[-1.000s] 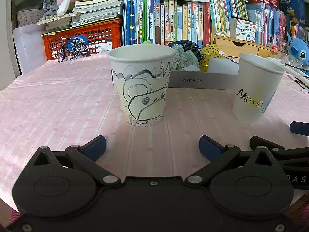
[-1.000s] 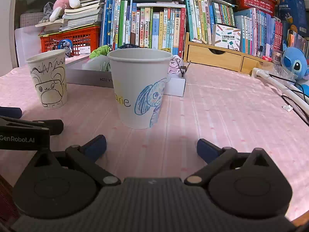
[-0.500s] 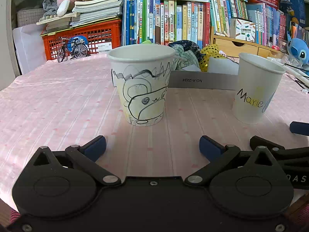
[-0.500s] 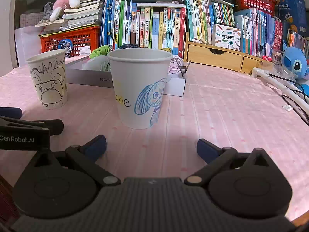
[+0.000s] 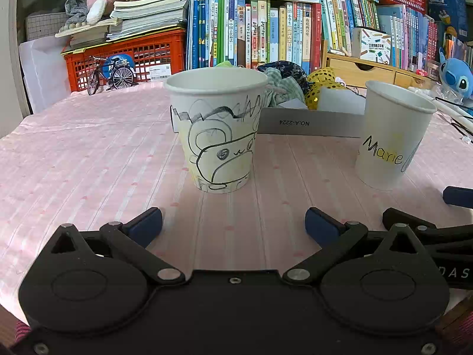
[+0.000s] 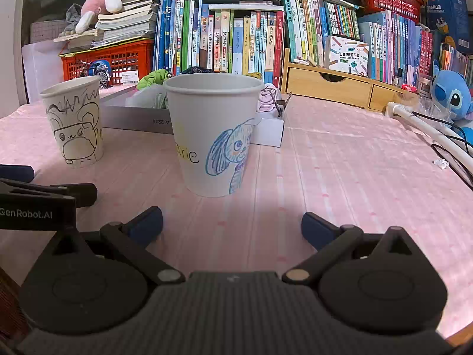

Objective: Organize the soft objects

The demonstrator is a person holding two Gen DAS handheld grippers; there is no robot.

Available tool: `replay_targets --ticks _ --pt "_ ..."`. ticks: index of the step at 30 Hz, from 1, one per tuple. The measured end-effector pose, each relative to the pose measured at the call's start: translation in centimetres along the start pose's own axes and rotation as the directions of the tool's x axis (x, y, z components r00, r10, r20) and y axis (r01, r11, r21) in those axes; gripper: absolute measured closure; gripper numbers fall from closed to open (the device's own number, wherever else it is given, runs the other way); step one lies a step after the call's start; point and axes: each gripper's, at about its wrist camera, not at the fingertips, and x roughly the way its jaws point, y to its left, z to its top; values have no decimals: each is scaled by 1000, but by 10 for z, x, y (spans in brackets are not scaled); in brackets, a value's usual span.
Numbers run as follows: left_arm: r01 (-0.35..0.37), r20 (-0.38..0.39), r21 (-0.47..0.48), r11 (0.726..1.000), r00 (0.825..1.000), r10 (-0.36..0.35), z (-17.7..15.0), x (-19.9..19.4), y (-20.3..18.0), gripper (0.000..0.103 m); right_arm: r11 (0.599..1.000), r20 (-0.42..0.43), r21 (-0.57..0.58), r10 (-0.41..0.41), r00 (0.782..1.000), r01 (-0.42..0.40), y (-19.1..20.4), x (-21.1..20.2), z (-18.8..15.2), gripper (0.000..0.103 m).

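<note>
Toward table's far edge: fabric scrunchies (image 5: 291, 81) heaped in grey box (image 5: 310, 124); two paper cups (image 5: 217, 130) (image 6: 214, 139) in front, contents hidden. Left gripper (image 5: 233, 226), right gripper (image 6: 232, 224) wide open, empty; sorting progress unclear

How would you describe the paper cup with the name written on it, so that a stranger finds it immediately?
On the pink tablecloth, in front of the grey box of fabric items, stand two paper cups. Take the cup nearer the wooden drawers: it shows "Marie" and a blue rabbit, while the other cup has only black drawings.
</note>
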Motion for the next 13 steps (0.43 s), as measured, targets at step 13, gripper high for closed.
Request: replay_targets --ticks 13 --pt "0 1 0 1000 1000 0 -1 -1 -1 0 1000 -1 3 2 1000 -2 0 1 0 0"
